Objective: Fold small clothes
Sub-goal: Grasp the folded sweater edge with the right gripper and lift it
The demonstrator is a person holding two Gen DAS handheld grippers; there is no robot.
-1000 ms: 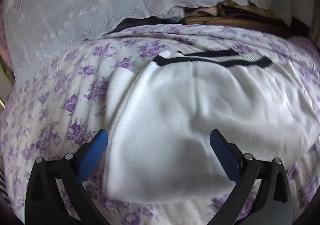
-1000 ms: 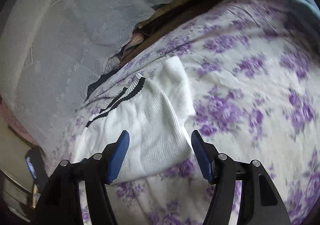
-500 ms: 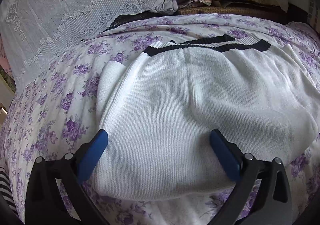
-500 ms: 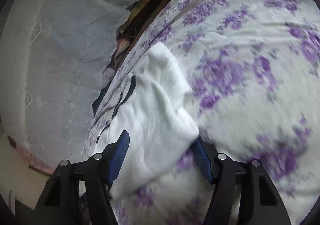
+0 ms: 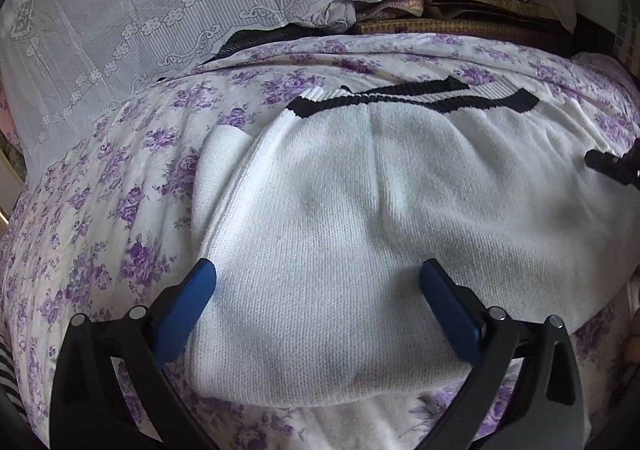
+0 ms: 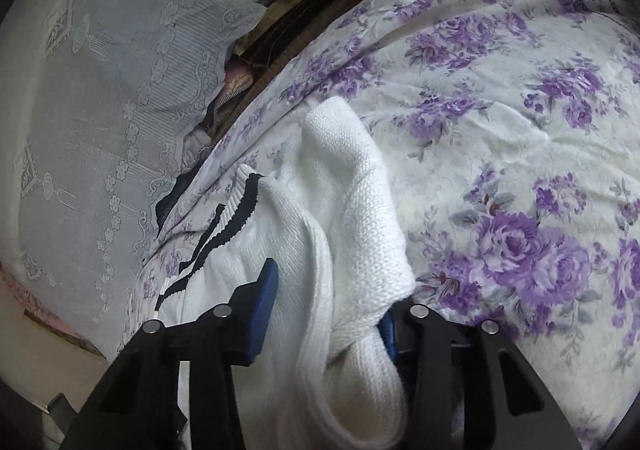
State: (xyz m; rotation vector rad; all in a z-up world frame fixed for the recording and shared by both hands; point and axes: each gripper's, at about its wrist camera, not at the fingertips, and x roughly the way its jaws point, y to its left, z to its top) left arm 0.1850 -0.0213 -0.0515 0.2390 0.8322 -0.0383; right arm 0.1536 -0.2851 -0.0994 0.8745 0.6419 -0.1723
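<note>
A white knit sweater [image 5: 360, 218] with black stripes at its ribbed hem [image 5: 412, 98] lies folded on the floral bedsheet [image 5: 100, 218]. My left gripper [image 5: 316, 290] is open, its blue fingers straddling the sweater's near edge just above the cloth. In the right wrist view my right gripper [image 6: 328, 306] has its jaws narrowed around the near right edge of the sweater [image 6: 352, 234], with knit cloth bunched between the fingers. A black part of the right gripper [image 5: 612, 166] shows at the right edge of the left wrist view.
A white lace cover [image 5: 140, 22] drapes over bedding at the back left. A dark wooden edge with stacked cloth [image 5: 460, 22] runs behind the bed. The purple-flowered sheet [image 6: 520, 154] stretches to the right of the sweater.
My right gripper moved down onto the sweater's right edge and closed its jaws around the cloth. My left gripper moved slightly closer over the sweater and stayed open.
</note>
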